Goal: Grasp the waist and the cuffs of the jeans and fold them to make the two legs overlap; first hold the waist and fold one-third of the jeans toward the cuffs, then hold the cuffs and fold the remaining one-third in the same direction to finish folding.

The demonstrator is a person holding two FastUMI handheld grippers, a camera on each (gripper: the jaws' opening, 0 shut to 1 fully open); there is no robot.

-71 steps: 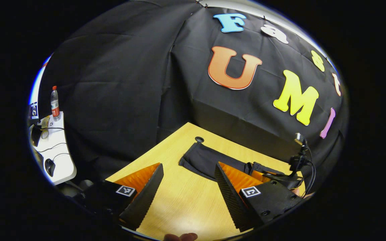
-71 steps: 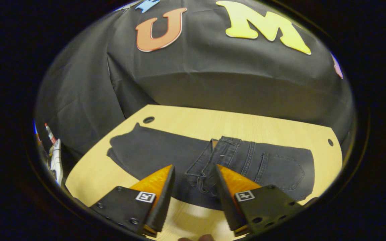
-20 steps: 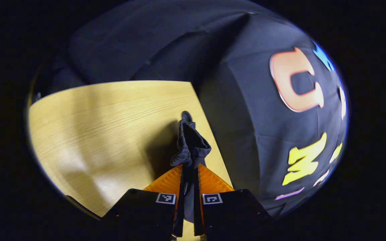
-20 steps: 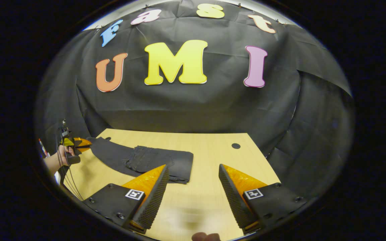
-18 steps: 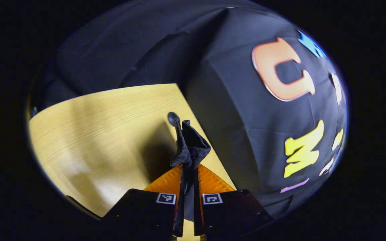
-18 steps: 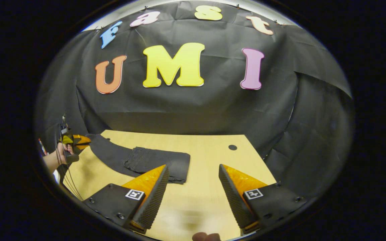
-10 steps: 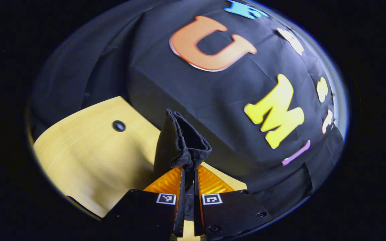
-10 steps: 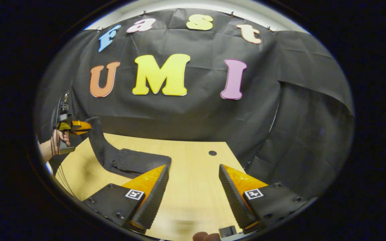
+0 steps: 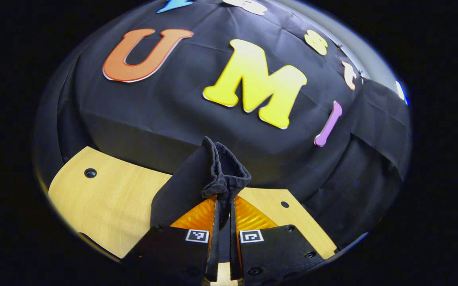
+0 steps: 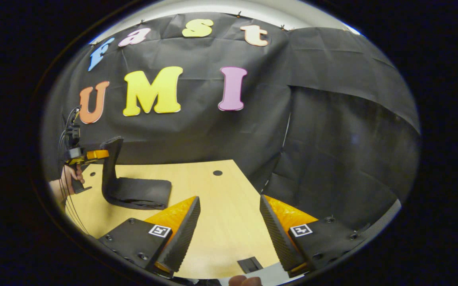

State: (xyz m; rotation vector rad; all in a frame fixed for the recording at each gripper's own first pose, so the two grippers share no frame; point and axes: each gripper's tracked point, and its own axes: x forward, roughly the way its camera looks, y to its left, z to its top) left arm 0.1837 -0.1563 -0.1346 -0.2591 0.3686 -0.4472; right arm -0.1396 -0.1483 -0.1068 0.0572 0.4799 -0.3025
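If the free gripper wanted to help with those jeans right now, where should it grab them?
Probably nowhere on the flat stack. The cuff end of the jeans stands upright, pinched by the left gripper; the right gripper, open, could best take that raised edge from the side.

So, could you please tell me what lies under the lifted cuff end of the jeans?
Bare wooden table beside the folded jeans; the left hand-held gripper holds the cuffs up. Layers inside the fold are covered.
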